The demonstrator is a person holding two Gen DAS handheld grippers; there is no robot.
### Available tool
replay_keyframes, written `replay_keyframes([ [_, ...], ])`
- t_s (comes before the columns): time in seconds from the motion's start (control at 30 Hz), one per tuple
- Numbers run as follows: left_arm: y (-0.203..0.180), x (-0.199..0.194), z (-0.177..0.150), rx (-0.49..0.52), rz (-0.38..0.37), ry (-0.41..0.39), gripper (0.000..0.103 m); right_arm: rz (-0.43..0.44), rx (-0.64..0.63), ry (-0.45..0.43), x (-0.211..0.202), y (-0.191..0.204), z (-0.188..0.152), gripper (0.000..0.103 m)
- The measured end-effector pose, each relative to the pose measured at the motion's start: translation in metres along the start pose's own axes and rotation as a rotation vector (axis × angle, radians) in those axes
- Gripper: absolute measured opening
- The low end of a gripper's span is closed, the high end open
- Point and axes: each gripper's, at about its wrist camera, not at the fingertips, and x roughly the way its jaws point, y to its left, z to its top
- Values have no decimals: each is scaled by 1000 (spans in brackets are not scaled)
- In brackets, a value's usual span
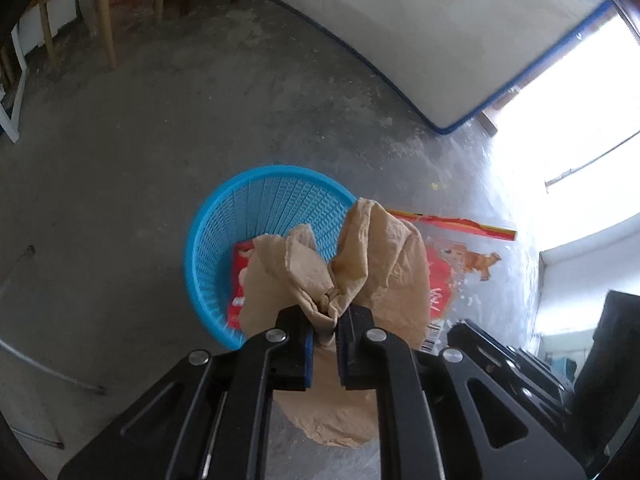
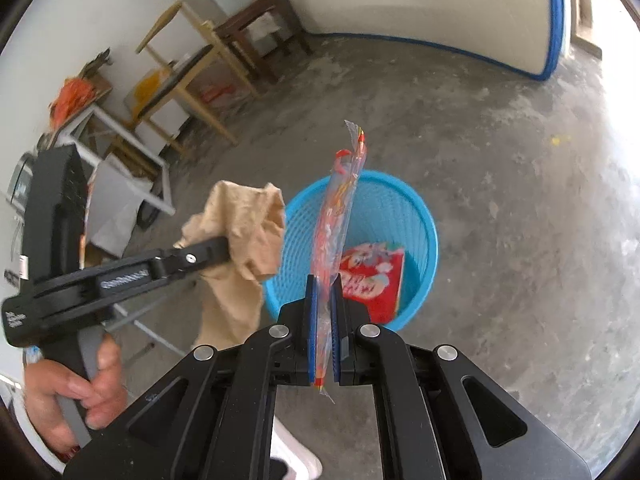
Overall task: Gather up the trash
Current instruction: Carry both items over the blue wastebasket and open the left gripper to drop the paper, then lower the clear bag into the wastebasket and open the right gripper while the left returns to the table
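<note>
- Left wrist view: the left claw (image 1: 325,340) is clamped on a crumpled tan paper bag (image 1: 360,264), held above the near right rim of the round blue plastic mesh basket (image 1: 224,240) on the concrete floor (image 1: 120,160).
- Right claw (image 2: 325,320) pinches a clear printed plastic wrapper (image 2: 338,216) edge-on over the basket.
- A red snack packet (image 2: 374,280) already lies inside — dropping both pieces looks like the step in hand; each claw needs to open over the basket.
- Packet lettering is unreadable.

A wooden table (image 2: 192,76) stands at ten o'clock on the concrete floor (image 2: 500,208). A white mattress (image 1: 420,32) with blue edging leans at one o'clock.
</note>
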Motion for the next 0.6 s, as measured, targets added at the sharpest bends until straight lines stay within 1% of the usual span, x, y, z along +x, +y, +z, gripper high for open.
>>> replay_keyframes([
  [0.03, 3, 5, 1, -2, 15, -4, 15, -4, 8, -4, 3, -2, 4, 9],
  [0.07, 5, 11, 4, -10, 49, -11, 34, -17, 18, -10, 10, -7, 8, 12],
  [0.1, 8, 17, 8, -17, 91, -15, 48, -31, 21, -12, 17, -10, 8, 25],
  [0.13, 12, 26, 10, -27, 135, -9, 66, -48, 29, -5, 26, -16, 8, 34],
  [0.17, 17, 30, 10, -39, 135, -10, 66, -60, 47, 8, 35, -24, 5, 44],
  [0.23, 24, 32, 7, -69, 88, -3, 66, -90, 77, 36, 47, -35, -3, 44],
  [0.3, 32, 34, 6, -90, 58, 10, 66, -96, 99, 49, 52, -42, -11, 44],
  [0.4, 38, 29, 6, -123, 13, 6, 66, -101, 125, 56, 52, -48, -20, 44],
  [0.5, 40, 14, 2, -143, -20, -23, 66, -97, 126, 48, 46, -47, -26, 44],
  [0.6, 40, -13, -1, -173, -69, -72, 66, -87, 119, 36, 38, -46, -29, 44],
])
